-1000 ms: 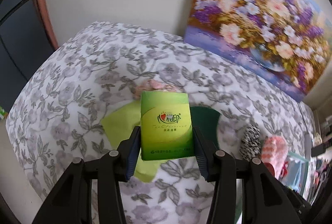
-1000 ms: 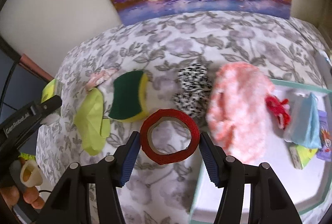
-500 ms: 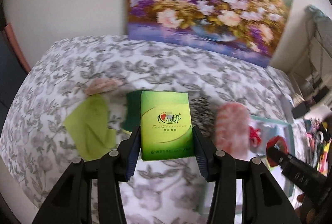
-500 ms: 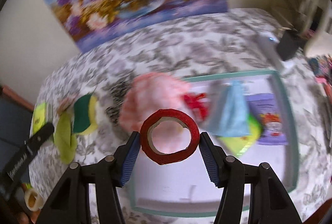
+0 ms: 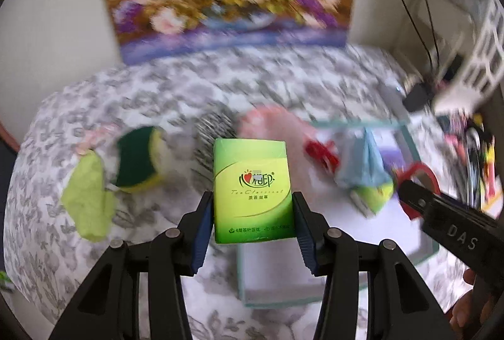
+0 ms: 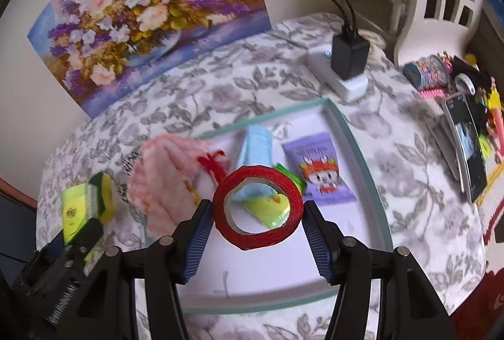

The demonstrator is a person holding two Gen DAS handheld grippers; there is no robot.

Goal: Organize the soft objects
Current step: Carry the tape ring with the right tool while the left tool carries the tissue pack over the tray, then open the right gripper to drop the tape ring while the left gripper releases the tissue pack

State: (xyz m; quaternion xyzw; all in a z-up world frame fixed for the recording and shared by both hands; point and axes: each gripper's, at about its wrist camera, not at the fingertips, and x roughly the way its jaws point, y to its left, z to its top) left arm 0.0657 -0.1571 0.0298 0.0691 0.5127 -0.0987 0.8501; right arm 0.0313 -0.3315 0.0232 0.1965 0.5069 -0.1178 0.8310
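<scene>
My left gripper (image 5: 252, 211) is shut on a green tissue pack (image 5: 253, 189), held above the near left corner of the white tray (image 5: 409, 233). My right gripper (image 6: 256, 214) is shut on a red tape roll (image 6: 257, 207) over the tray (image 6: 356, 151). Inside the tray lie a light blue pouch (image 6: 256, 141), a purple snack packet (image 6: 318, 170), a green packet (image 6: 267, 211) and a red yarn bow (image 6: 211, 163). A pink fluffy sock (image 6: 163, 179) overlaps the tray's left rim. The left gripper with its green pack (image 6: 74, 207) shows at the lower left of the right wrist view.
Left of the tray on the floral cloth lie a black-and-white sock (image 5: 211, 135), a green-and-yellow sponge (image 5: 138, 163) and a lime cloth (image 5: 88, 198). A flower painting (image 6: 141, 9) leans on the wall. A power strip with a charger (image 6: 343, 63), a phone (image 6: 466, 138) and clutter sit right.
Both grippers have swept to the right over the table, each keeping its object. The tray has come under the right gripper and into the left wrist view.
</scene>
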